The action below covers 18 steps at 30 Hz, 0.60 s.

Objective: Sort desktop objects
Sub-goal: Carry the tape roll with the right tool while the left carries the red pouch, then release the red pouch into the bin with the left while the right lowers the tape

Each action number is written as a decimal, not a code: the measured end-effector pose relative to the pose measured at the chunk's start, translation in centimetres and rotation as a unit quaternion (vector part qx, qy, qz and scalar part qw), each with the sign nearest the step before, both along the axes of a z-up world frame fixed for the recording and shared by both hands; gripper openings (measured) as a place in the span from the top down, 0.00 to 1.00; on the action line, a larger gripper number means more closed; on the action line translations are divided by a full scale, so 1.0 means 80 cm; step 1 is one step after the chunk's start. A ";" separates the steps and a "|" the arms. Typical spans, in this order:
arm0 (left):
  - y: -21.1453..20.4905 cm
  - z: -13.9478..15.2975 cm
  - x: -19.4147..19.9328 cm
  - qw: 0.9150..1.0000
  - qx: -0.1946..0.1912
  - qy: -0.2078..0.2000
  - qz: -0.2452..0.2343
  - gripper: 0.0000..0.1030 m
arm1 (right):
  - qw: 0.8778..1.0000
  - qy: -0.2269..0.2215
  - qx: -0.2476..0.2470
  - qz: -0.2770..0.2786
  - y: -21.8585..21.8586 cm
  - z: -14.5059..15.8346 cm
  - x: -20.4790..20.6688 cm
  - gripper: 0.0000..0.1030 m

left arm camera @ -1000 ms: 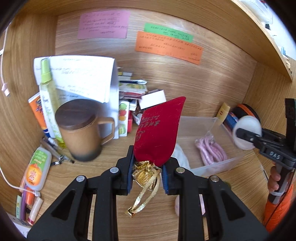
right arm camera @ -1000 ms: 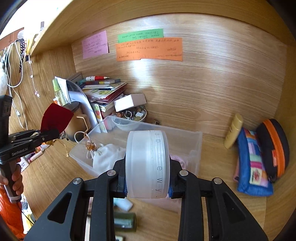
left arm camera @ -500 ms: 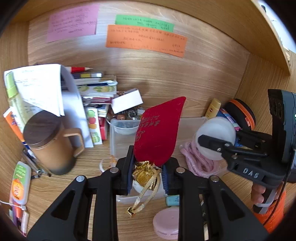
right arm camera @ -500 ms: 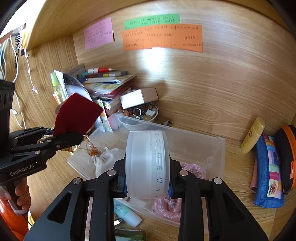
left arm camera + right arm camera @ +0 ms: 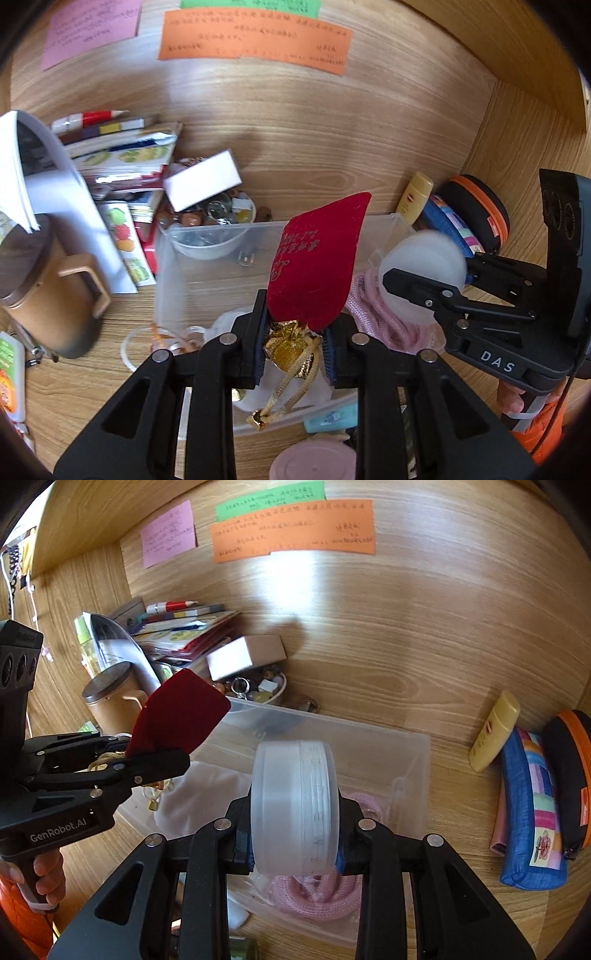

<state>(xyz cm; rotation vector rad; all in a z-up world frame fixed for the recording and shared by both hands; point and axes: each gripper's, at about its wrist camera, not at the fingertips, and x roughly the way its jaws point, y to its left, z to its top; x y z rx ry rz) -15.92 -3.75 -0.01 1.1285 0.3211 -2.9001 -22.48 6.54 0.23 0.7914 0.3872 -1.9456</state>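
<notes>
My left gripper (image 5: 293,345) is shut on a red velvet pouch (image 5: 317,258) with a gold drawstring top and holds it above the clear plastic bin (image 5: 207,236). The pouch also shows in the right wrist view (image 5: 181,712). My right gripper (image 5: 295,836) is shut on a frosted round jar (image 5: 295,805), held on edge over the bin (image 5: 410,746); the jar also shows in the left wrist view (image 5: 424,258). A pink cord (image 5: 314,893) and a white cloth (image 5: 199,797) lie in the bin.
A brown lidded mug (image 5: 44,288) and a stack of books (image 5: 122,147) stand left. A bowl of small items (image 5: 258,690) sits behind the bin. A yellow tube (image 5: 495,734), a blue pouch (image 5: 532,812) and a black case (image 5: 569,775) lie right. A pink lid (image 5: 314,461) lies in front.
Both grippers have moved in over the bin, each holding its object. The left view has swung right, and the two grippers are closer together.
</notes>
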 end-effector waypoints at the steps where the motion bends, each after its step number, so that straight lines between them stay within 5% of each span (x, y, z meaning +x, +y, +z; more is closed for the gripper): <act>1: 0.001 -0.002 -0.003 1.000 0.001 -0.002 -0.002 0.76 | 1.000 0.000 0.002 -0.002 0.000 -0.002 -0.002 0.74; 18: 0.002 -0.036 -0.015 0.999 0.024 -0.032 -0.029 0.76 | 0.999 -0.020 0.027 0.013 -0.014 -0.027 -0.008 0.74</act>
